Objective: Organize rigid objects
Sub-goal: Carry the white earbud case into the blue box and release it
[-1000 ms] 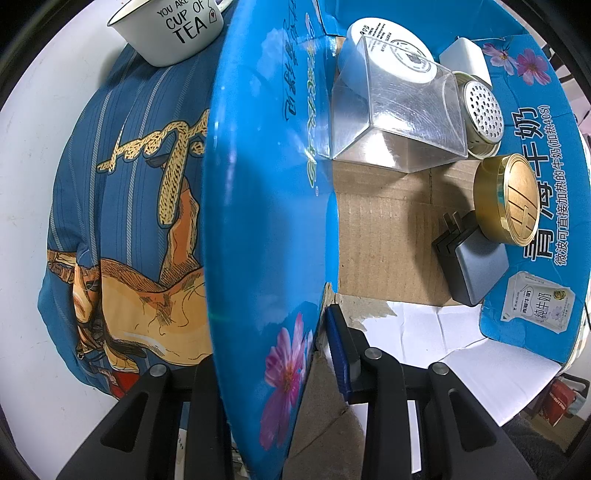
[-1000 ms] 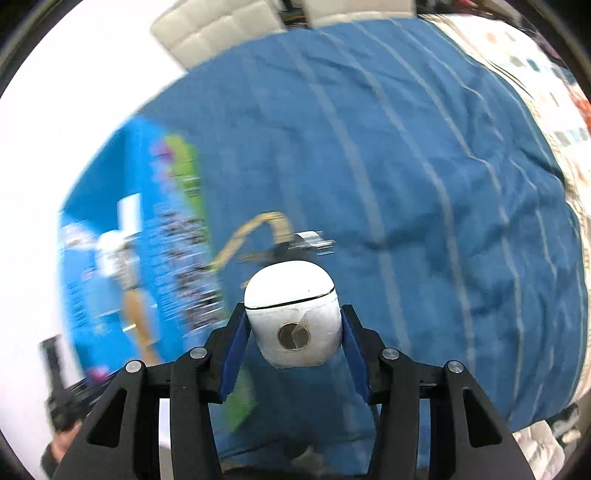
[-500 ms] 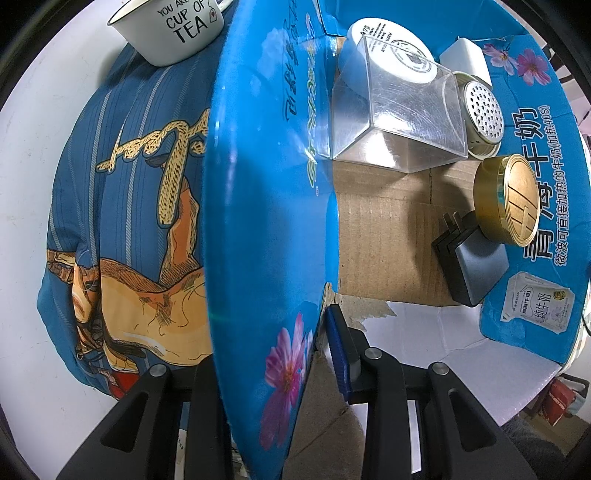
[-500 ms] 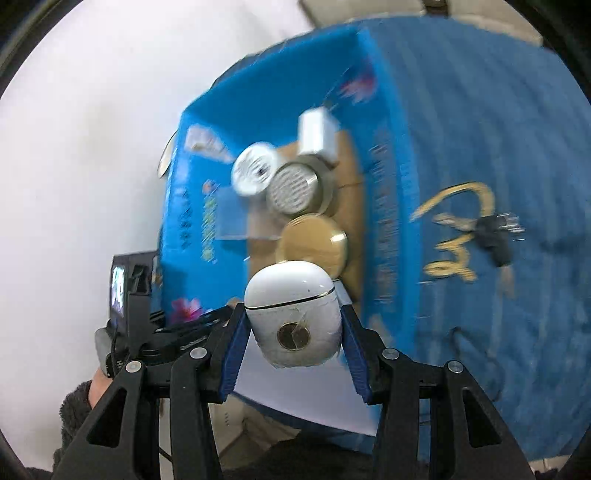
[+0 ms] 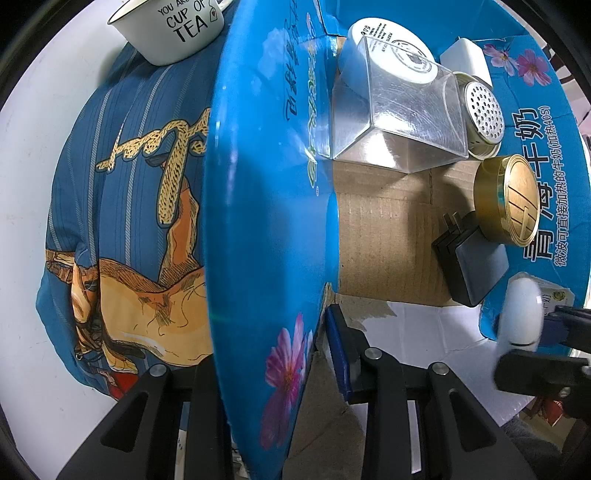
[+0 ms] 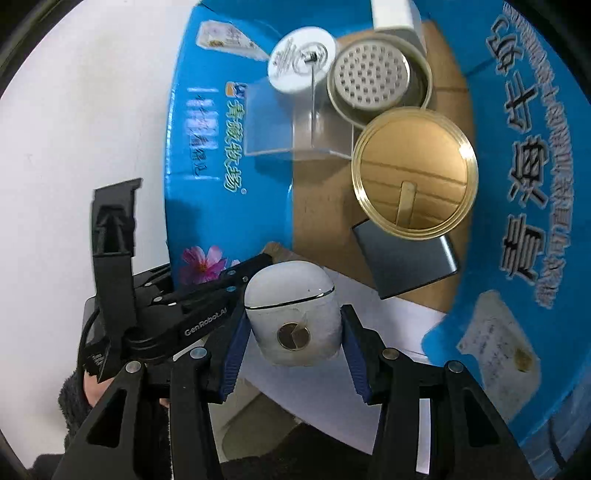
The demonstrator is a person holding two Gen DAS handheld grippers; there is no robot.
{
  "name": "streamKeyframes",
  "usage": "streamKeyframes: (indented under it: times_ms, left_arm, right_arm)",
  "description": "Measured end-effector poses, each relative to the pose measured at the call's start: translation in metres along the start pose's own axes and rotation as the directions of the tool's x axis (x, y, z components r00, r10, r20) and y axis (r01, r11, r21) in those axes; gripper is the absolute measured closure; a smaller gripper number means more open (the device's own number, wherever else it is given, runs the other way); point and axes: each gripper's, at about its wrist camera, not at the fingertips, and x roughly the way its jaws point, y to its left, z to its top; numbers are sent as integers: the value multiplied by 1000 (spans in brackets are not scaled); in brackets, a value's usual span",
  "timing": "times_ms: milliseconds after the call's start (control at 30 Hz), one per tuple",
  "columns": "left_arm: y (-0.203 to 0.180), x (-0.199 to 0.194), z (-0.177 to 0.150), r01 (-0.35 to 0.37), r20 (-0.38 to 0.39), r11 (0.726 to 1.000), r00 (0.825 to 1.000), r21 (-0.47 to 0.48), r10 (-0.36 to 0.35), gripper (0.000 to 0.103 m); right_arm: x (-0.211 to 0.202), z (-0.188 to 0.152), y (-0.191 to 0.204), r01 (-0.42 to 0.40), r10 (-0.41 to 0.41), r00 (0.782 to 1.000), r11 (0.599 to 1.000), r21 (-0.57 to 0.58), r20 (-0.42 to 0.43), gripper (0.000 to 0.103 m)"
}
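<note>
Pinching the box point(image 5: 266, 206) wall in my left tongs point(image 5: 266, 373), I am carrying a white case point(image 6: 291, 317) in my right tongs point(image 6: 291, 347); releasing early risks dropping it outside.

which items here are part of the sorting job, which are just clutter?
In the job:
- white earbud case in the right gripper
- blue box, wall clamped by the left gripper
- already inside: gold tin, clear box, dark charger, perforated lid

Lying about:
- tea cup
- patterned cloth
</note>
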Motion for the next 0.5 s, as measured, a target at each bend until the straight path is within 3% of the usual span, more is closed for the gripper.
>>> streamKeyframes:
  times_ms: [100,200,300,500]
  left_arm:
    - [0,0,0,0,1,1000,1000,3,0,74]
    - [0,1,0,0,-1,1000,1000,2,0,74]
    - [0,1,0,1,1,1000,1000,3,-1,74]
    - [0,1,0,1,1,1000,1000,4,-1,74]
  right_arm:
    - [7,1,-1,-9,9,1000,1000,8,-16,49]
    - [7,0,0,-25,25,1000,1000,13,-17,39]
    - [0,-1,2,-31,32,999,999,12,-5,39]
    - [-47,-8,-3,-6,5,994,1000,14,105,39]
